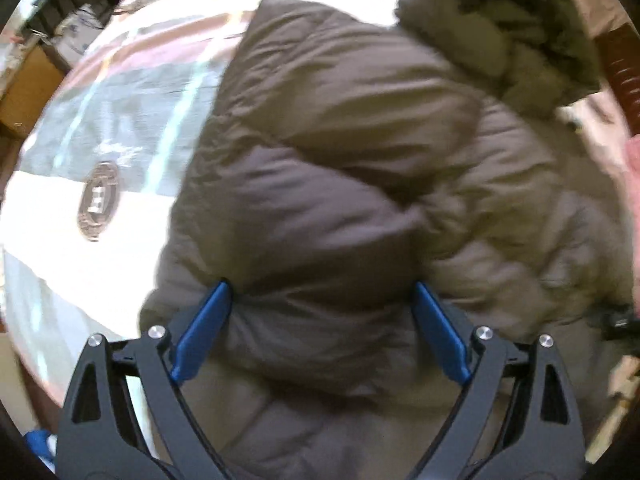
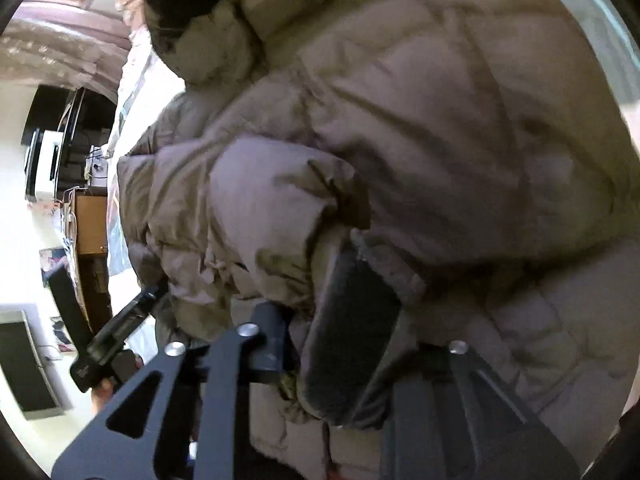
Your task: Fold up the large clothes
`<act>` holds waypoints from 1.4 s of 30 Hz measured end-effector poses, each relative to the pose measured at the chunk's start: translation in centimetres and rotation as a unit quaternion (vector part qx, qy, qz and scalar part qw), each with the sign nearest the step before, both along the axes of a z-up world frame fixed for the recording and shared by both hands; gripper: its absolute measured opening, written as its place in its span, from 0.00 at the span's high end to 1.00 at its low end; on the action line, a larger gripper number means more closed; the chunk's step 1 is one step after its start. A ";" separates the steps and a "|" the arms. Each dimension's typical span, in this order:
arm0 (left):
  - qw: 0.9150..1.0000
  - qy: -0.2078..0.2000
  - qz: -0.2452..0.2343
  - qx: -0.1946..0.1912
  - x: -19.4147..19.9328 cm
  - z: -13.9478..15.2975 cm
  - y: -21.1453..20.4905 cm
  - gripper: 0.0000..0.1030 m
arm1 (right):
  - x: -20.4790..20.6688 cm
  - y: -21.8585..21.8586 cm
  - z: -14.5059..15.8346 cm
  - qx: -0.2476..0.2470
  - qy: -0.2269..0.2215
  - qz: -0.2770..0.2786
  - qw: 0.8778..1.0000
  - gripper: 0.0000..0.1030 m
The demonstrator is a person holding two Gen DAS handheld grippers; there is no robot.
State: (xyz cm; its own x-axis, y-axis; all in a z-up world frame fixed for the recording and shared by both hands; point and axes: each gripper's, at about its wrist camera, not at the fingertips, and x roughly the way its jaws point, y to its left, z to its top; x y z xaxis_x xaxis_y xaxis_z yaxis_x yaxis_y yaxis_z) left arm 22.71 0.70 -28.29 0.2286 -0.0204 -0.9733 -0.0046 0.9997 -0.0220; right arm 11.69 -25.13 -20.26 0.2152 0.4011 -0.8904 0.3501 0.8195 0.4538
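Note:
A big olive-brown puffer jacket (image 1: 360, 152) with a fur-trimmed hood (image 1: 504, 28) lies on a bed. My left gripper (image 1: 320, 292) is open, its blue fingers (image 1: 204, 332) pressed wide apart against a padded fold at the jacket's near edge, gripping nothing. In the right wrist view the jacket (image 2: 400, 120) fills the frame, a sleeve folded across it. My right gripper (image 2: 352, 340) has a dark sleeve cuff (image 2: 356, 328) between its fingers; the tips are hidden by fabric.
The bed cover (image 1: 80, 240) is white and grey with a round brown emblem (image 1: 98, 200). A cardboard box (image 1: 28, 92) stands beyond the bed at left. A wooden desk (image 2: 90, 220) and monitor (image 2: 24, 364) show at the left of the right wrist view.

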 end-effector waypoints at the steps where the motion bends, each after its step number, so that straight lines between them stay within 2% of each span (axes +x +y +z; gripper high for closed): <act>1: 1.000 0.003 0.013 0.002 0.3 -0.6 0.5 0.10 | 0.9 0.4 1.0 -0.026 -0.022 0.009 0.999 0.82; 2: 1.000 0.005 0.024 0.001 0.1 -0.8 1.2 0.10 | 1.6 0.7 1.6 -0.041 -0.038 0.016 0.998 0.83; 4: 0.998 -0.001 0.055 -0.004 -0.2 -0.5 3.1 0.10 | 3.9 1.5 4.2 -0.081 -0.111 0.040 0.990 0.83; 7: 0.993 -0.042 0.111 -0.017 0.0 0.7 5.6 0.10 | 6.7 1.5 7.6 -0.066 -0.228 0.048 0.970 0.83; 8: 0.991 -0.053 0.124 -0.016 -0.4 1.1 6.3 0.10 | 7.8 1.6 8.1 -0.080 -0.239 0.047 0.967 0.82; 9: 0.989 -0.060 0.134 -0.015 -0.1 1.3 6.7 0.10 | 8.5 1.5 7.9 -0.085 -0.234 0.042 0.968 0.80; 10: 0.988 -0.062 0.142 -0.014 0.2 1.3 6.9 0.10 | 9.5 1.1 6.5 -0.081 -0.211 0.031 0.974 0.74; 12: 0.988 -0.048 0.150 -0.003 1.2 0.3 7.1 0.10 | 10.4 0.1 3.0 -0.087 -0.150 0.012 0.985 0.47; 14: 0.988 -0.034 0.153 -0.005 1.6 -0.8 7.3 0.08 | 10.5 -1.2 -0.9 -0.109 -0.085 0.000 0.990 0.41; 15: 0.987 -0.029 0.156 -0.009 1.8 -1.1 7.4 0.06 | 10.2 -2.1 -1.7 -0.103 -0.069 -0.007 0.992 0.36; 17: 0.985 -0.031 0.167 -0.012 2.2 -1.0 7.6 0.06 | 9.1 -5.0 -1.6 -0.062 -0.068 -0.059 0.994 0.35; 18: 0.985 -0.039 0.170 -0.009 2.4 -0.6 7.7 0.06 | 8.6 -6.0 -1.0 -0.059 -0.073 -0.076 0.993 0.34; 19: 0.984 -0.054 0.171 -0.004 2.4 0.3 7.7 0.06 | 7.9 -7.0 0.1 -0.068 -0.084 -0.092 0.990 0.34; 21: 0.983 -0.099 0.155 0.013 1.8 2.1 7.1 0.06 | 5.8 -9.2 3.1 -0.133 -0.120 -0.143 0.973 0.34; 23: 0.984 -0.124 0.123 0.036 1.6 3.2 5.6 0.06 | 4.0 -10.6 4.6 -0.144 -0.147 -0.174 0.963 0.34; 24: 0.986 -0.124 0.107 0.036 1.9 3.1 5.2 0.06 | 3.6 -10.5 5.1 -0.110 -0.167 -0.164 0.966 0.34; 25: 0.989 -0.115 0.092 0.028 2.0 2.9 4.6 0.06 | 4.1 -9.7 5.0 -0.085 -0.169 -0.136 0.972 0.34; 28: 0.995 -0.074 0.067 0.014 2.4 1.5 2.8 0.06 | 5.8 -5.1 3.5 -0.069 -0.142 -0.038 0.987 0.34; 29: 0.996 -0.058 0.059 0.015 2.4 0.7 2.1 0.06 | 6.4 -3.2 2.1 -0.066 -0.120 0.000 0.991 0.34; 32: 0.997 -0.031 0.048 0.046 2.0 -1.0 1.4 0.06 | 7.4 -1.1 -1.8 -0.083 -0.047 0.035 0.995 0.34; 33: 0.997 -0.029 0.049 0.057 2.1 -1.4 1.7 0.05 | 7.2 -1.5 -2.8 -0.098 -0.027 0.024 0.995 0.34; 34: 0.997 -0.028 0.053 0.055 2.1 -1.4 2.1 0.05 | 6.8 -2.1 -2.7 -0.088 -0.023 0.013 0.996 0.34; 37: 0.995 -0.033 0.094 0.021 2.2 -0.1 3.6 0.06 | 4.6 -4.3 0.8 -0.074 -0.044 -0.005 0.996 0.34; 38: 0.994 -0.040 0.097 0.005 1.9 0.5 3.7 0.06 | 3.3 -5.4 2.0 -0.076 -0.052 -0.018 0.996 0.27; 39: 0.994 -0.051 0.093 -0.017 1.7 1.4 3.4 0.06 | 2.0 -6.6 2.9 -0.073 -0.054 -0.039 0.995 0.17; 41: 0.995 -0.067 0.070 -0.037 1.2 2.5 2.2 0.06 | -0.6 -9.1 3.4 -0.039 -0.049 -0.093 0.994 0.10; 42: 0.995 -0.073 0.051 -0.043 0.8 3.1 1.2 0.06 | -2.6 -10.7 2.9 -0.005 -0.037 -0.122 0.992 0.10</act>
